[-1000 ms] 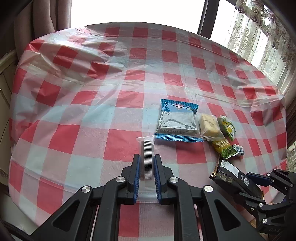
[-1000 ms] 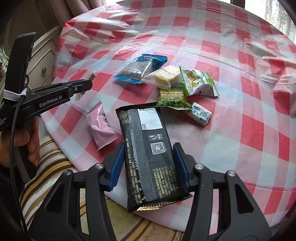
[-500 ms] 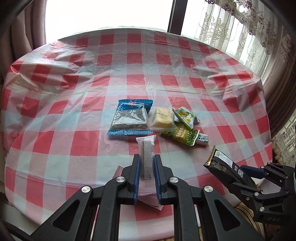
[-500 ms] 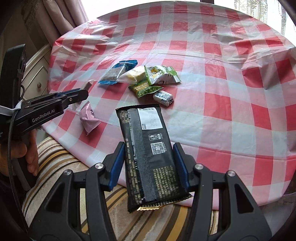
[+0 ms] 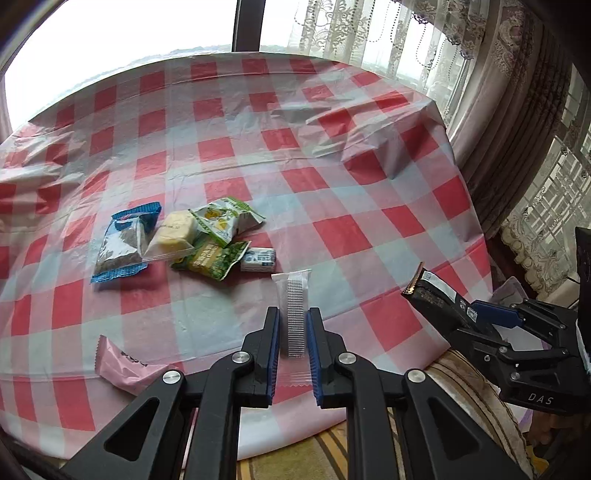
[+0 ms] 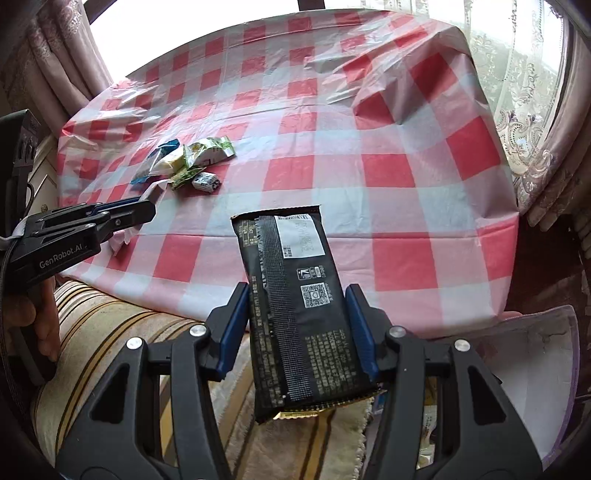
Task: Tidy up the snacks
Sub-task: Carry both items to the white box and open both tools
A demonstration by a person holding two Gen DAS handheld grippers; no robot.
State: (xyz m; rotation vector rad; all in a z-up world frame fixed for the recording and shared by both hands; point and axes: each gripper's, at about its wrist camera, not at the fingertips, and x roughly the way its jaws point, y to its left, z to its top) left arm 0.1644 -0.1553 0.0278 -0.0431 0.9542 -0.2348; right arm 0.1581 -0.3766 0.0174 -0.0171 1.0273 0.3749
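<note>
My left gripper [image 5: 291, 332] is clenched edge-on on a thin clear-wrapped packet [image 5: 293, 314] with a ribbed seam, held above the near part of the table. My right gripper [image 6: 295, 325] is clamped across a black snack bar [image 6: 295, 306], label and QR code facing up, its far end poking out over the table's edge.

Off to my right in the left view, the right gripper [image 5: 491, 317] with the black snack bar [image 5: 432, 295] hangs beyond the table's near corner.

On the red-and-white checked tablecloth [image 5: 332, 192], a cluster lies touching or overlapping: blue-edged packet [image 5: 122, 243], pale yellow cake in clear wrap [image 5: 173, 232], green-and-white pouch [image 5: 221, 219], green pea packet [image 5: 212, 258], small white-and-blue candy [image 5: 258, 258]. A pink packet [image 5: 125, 365] lies apart, near the table's front edge, beside my left gripper.

Below the edge, a striped cushion [image 6: 110, 332]. A hand [image 6: 37, 325] grips the left tool's handle. Lace curtains [image 5: 369, 33] behind.
</note>
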